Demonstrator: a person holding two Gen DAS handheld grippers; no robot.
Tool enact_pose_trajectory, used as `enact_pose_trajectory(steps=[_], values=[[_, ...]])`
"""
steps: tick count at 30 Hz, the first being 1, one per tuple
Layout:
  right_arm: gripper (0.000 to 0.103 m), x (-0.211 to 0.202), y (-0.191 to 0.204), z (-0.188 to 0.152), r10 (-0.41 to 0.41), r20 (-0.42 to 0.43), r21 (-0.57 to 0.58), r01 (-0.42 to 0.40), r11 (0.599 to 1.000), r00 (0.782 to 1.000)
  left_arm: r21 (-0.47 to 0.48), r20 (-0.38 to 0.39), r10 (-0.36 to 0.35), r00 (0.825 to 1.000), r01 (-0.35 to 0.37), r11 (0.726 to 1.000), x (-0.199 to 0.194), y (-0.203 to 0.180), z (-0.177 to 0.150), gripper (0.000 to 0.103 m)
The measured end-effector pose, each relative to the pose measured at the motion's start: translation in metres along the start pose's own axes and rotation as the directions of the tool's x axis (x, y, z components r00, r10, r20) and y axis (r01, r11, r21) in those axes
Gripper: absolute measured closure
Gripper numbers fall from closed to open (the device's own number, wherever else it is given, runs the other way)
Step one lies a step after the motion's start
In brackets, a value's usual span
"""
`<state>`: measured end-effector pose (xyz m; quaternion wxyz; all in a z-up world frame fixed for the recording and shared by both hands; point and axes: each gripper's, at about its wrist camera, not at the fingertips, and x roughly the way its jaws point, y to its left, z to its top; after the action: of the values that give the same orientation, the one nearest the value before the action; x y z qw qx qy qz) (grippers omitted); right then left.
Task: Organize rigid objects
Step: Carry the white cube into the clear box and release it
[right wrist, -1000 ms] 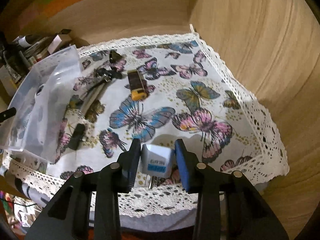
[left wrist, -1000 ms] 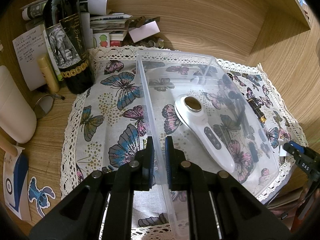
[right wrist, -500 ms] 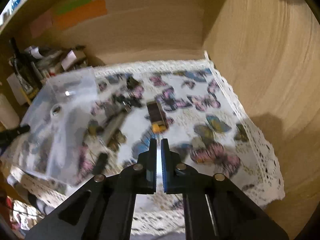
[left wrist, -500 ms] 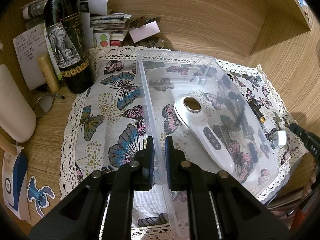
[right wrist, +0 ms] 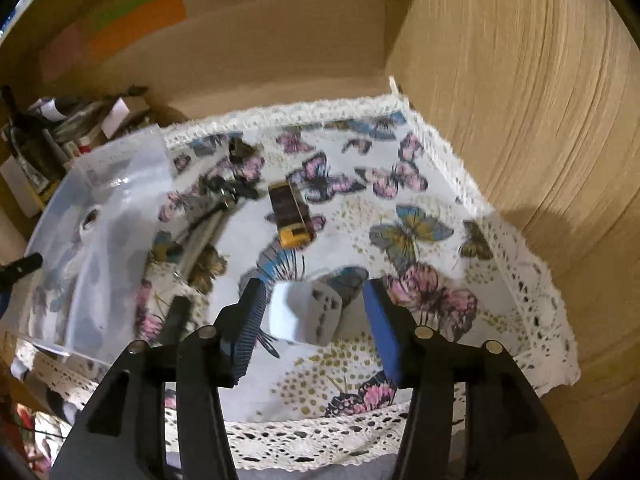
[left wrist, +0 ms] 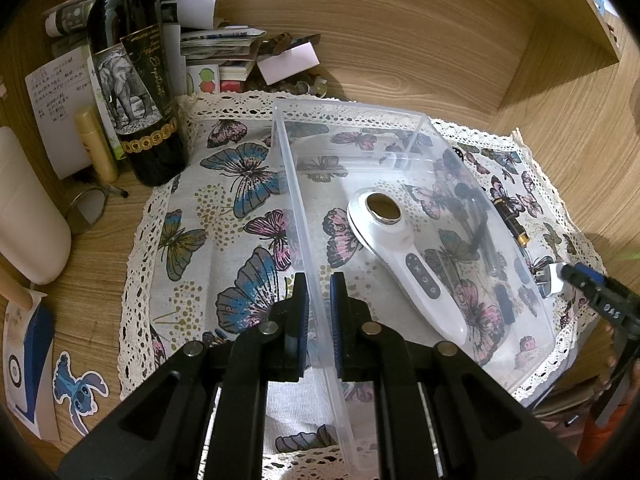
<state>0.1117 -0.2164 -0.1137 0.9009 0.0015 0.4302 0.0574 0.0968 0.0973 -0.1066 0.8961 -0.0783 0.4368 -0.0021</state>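
The left tool (left wrist: pixel 319 312) is clamped on the near side wall of the clear plastic bin (left wrist: pixel 298 216), one pad on each face. Just past it, inside the bin, a white handheld device (left wrist: pixel 404 256) lies flat with its round metal head pointing away. Beyond the bin's far wall, small dark items rest on the butterfly cloth (left wrist: pixel 224 204). Far left of this tool, a dark wine bottle (left wrist: pixel 132 80) stands on the wooden bench (left wrist: pixel 92 248) before stacked papers.

The right tool (right wrist: pixel 314 304) has its jaws opening, and a white plug adapter (right wrist: pixel 304 314) sits between them; it lies against the left pad and clear of the right one. Ahead of this tool, a brown-and-yellow lighter (right wrist: pixel 290 216) lies on the cloth. Farther left, dark clips and a pen-like piece (right wrist: pixel 200 236) lie just beside the bin.
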Motion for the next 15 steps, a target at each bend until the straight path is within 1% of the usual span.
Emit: enact_pose_trajectory(steps=[3, 5, 6, 7, 8, 12, 15], values=[[0.055, 0.016, -0.005, -0.003, 0.018, -0.045, 0.020, -0.017, 1.000, 0.999, 0.001, 0.000, -0.001, 1.000, 0.001, 1.000, 0.000, 0.001, 0.000, 0.093], [0.055, 0.024, -0.008, -0.003, 0.069, -0.061, 0.048, -0.066, 0.997, 0.996, 0.001, 0.000, -0.002, 1.000, 0.002, 1.000, 0.000, 0.001, 0.000, 0.093], [0.056, 0.027, -0.008, -0.003, 0.078, -0.073, 0.056, -0.074, 0.996, 0.994, 0.000, 0.000, -0.002, 1.000, 0.002, 1.000, 0.000, 0.001, 0.000, 0.093], [0.062, 0.030, -0.007, -0.003, 0.088, -0.074, 0.056, -0.084, 0.995, 0.993, 0.000, 0.000, -0.002, 1.000, 0.002, 1.000, 0.000, 0.001, 0.000, 0.093], [0.062, 0.031, -0.007, -0.002, 0.095, -0.076, 0.058, -0.091, 0.994, 0.993, 0.001, 0.000, -0.002, 1.000, 0.002, 1.000, 0.000, 0.001, 0.000, 0.093], [0.062, 0.030, -0.003, 0.002, 0.122, -0.049, 0.070, -0.118, 0.991, 0.991, 0.002, 0.000, -0.002, 1.000, 0.002, 1.000, 0.000, 0.001, 0.000, 0.093], [0.062, 0.021, 0.007, 0.010, 0.121, -0.010, 0.040, -0.120, 0.992, 0.993, 0.002, 0.000, -0.004, 1.000, 0.004, 1.000, 0.000, 0.001, 0.000, 0.093]])
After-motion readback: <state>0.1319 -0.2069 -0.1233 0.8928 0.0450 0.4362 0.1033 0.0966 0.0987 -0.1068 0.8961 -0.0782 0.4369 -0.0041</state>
